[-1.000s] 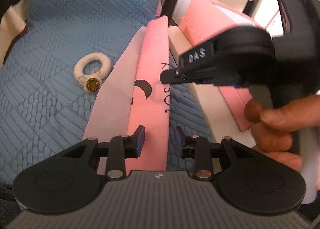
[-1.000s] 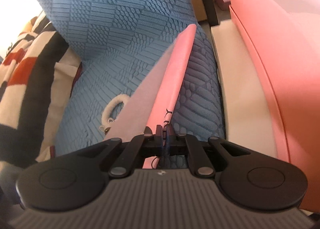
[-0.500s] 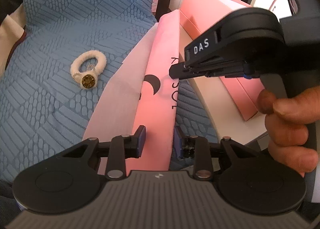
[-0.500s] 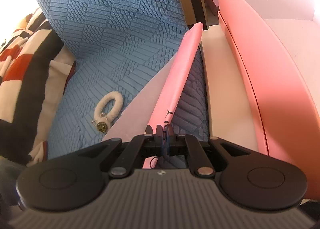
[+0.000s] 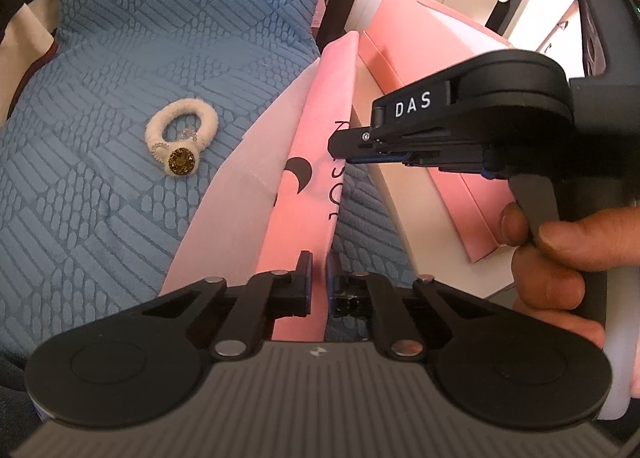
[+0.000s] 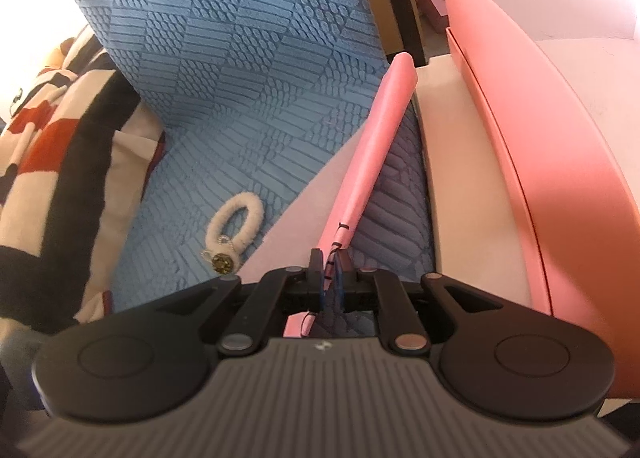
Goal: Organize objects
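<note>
A flat pink pouch (image 5: 308, 194) with a black moon mark and lettering is held edge-up above the blue quilted cover (image 5: 100, 186). My left gripper (image 5: 317, 282) is shut on its near end. My right gripper (image 6: 329, 278) is shut on its right edge, and it also shows from the side in the left wrist view (image 5: 340, 144). The pouch (image 6: 376, 150) runs away from the right gripper as a thin pink strip. A white fluffy hair tie (image 5: 182, 138) with a gold button lies on the cover to the left, also in the right wrist view (image 6: 236, 234).
An open pink box (image 6: 560, 146) stands on a white surface (image 6: 452, 194) to the right; it also shows in the left wrist view (image 5: 420, 50). A pale pink sheet (image 5: 236, 198) lies under the pouch. A striped blanket (image 6: 52, 154) lies at the far left.
My left gripper's jaws have closed in onto the pouch's near end. The right gripper stays shut on the pouch, and both have drawn back a little with the pouch more upright.
</note>
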